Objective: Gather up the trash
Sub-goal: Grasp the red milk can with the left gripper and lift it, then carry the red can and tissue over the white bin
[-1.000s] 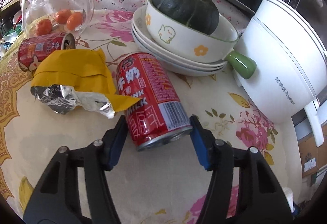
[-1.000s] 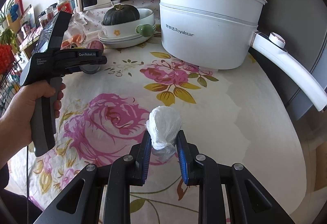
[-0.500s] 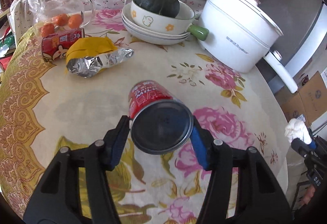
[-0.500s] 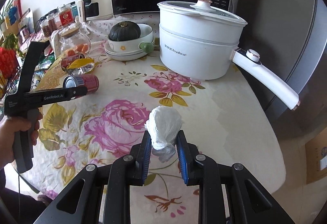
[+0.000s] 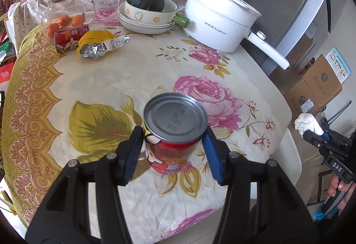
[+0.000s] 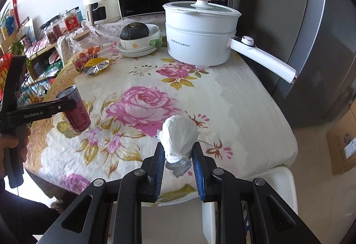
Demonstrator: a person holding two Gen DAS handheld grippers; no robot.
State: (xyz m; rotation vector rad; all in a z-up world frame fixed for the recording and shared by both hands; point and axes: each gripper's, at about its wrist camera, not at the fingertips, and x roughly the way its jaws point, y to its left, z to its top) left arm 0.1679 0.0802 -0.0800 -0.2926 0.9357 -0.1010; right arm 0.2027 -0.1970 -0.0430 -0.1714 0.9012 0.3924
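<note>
A red drink can (image 5: 174,117) hangs tilted above the flowered table (image 5: 111,79), bottom end toward the camera. My left gripper (image 5: 172,132) grips it by its sides, its jaws still closing on it; the can (image 6: 76,110) also shows in the right wrist view. A crumpled white tissue wad (image 6: 180,135) is pinched in my right gripper (image 6: 178,148), held above the table's near edge. At the far left of the table lie a second red can (image 5: 71,38) and a yellow foil packet (image 5: 100,45).
A white electric pot (image 5: 218,23) with a long handle, stacked bowls holding a green squash (image 5: 149,10) and a glass jar (image 5: 66,10) stand at the back. Cardboard boxes (image 5: 318,86) sit on the floor to the right, and a white stool (image 6: 278,188) stands under the table's edge.
The left gripper lifted the red can off the table and drew it back toward the near edge, tipping it upward. The right gripper rose and pulled back with the tissue.
</note>
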